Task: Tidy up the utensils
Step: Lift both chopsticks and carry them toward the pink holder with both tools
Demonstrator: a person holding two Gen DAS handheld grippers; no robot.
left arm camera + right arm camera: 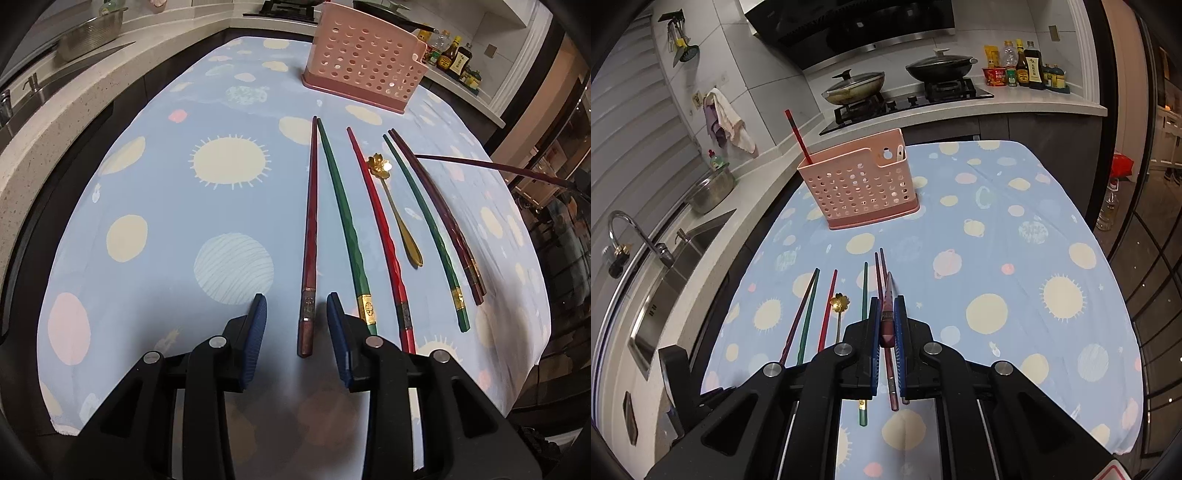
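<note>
Nearest the cameras, the left gripper [296, 308] has its fingers apart astride a dark red chopstick [308, 236] on the table [155, 184], the right gripper [885, 311] pinches a purple chopstick [887, 317], and a pink basket [857, 183] stands at twelve o'clock.

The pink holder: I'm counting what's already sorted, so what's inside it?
In the pink holder, a red chopstick stands at the left end and a pale handle tip peeks out at the right. The perforated walls hide anything lower.
</note>
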